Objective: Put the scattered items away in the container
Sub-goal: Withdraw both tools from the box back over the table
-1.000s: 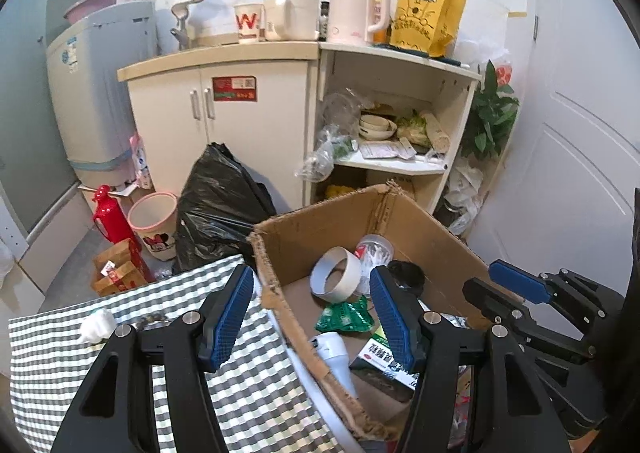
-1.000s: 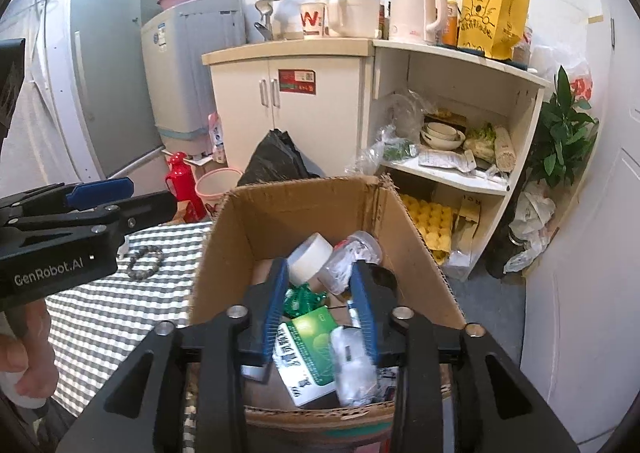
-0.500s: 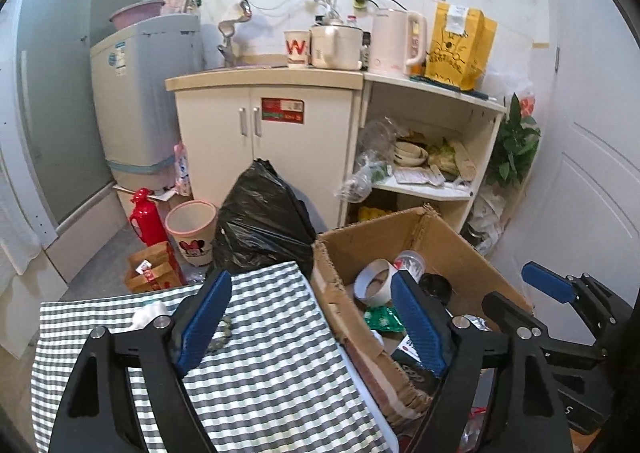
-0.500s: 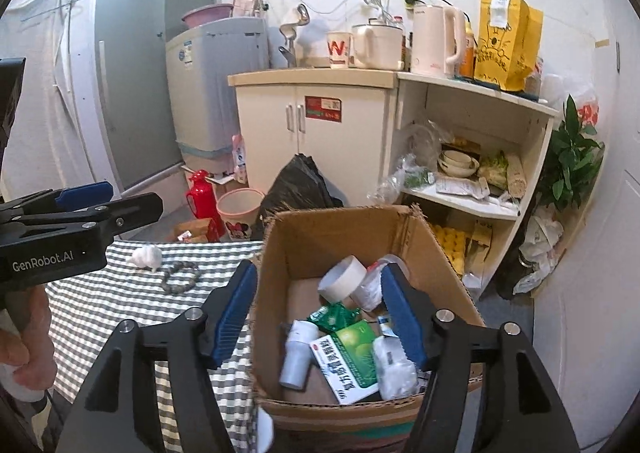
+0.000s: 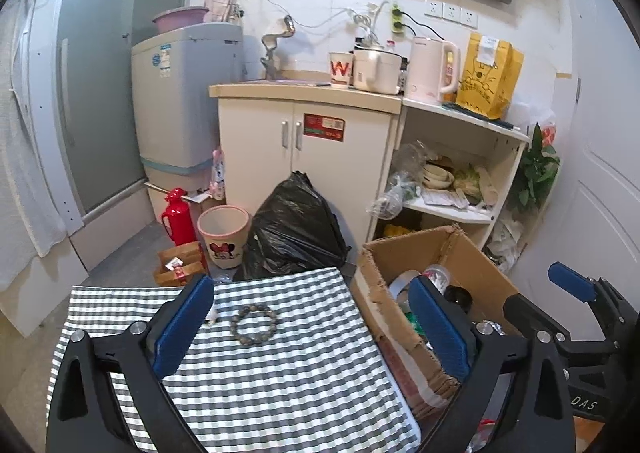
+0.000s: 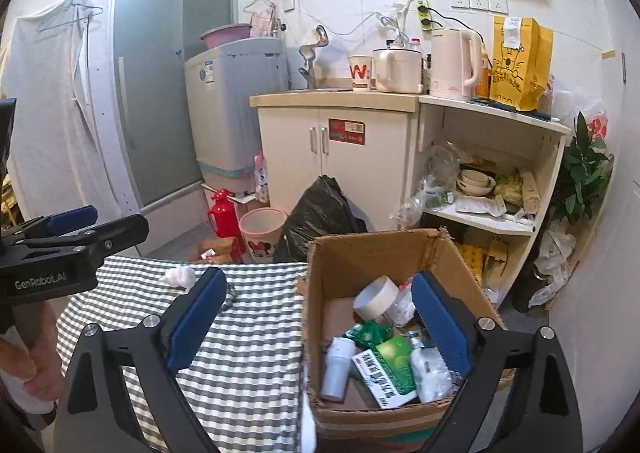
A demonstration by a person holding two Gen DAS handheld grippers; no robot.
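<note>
An open cardboard box [image 6: 380, 249] stands against the right edge of the checked table [image 6: 248, 365]. It holds a tape roll [image 6: 376, 297], a white bottle [image 6: 335, 367], a green-and-white medicine box [image 6: 390, 369] and other small things. My right gripper [image 6: 318, 319] hovers open over the box's near left corner, holding nothing. My left gripper [image 5: 312, 329] is open above the table, with a bead bracelet [image 5: 255, 324] lying between its fingers. A white crumpled wad [image 6: 180, 276] lies at the table's far side. Each gripper shows in the other view: left gripper [image 6: 116, 221], right gripper [image 5: 534, 287].
Behind the table stand a black rubbish bag [image 5: 292, 233], a pink bin [image 5: 223, 235] and a red flask [image 5: 176, 215]. A white cabinet [image 5: 308, 145] and open shelves [image 5: 460, 173] fill the back. A person's hand [image 6: 32, 357] grips the left handle.
Both grippers have pulled back and up from the box. The right gripper's fingers have spread from narrow to wide. The left view has swung left, so the table and bracelet now show.
</note>
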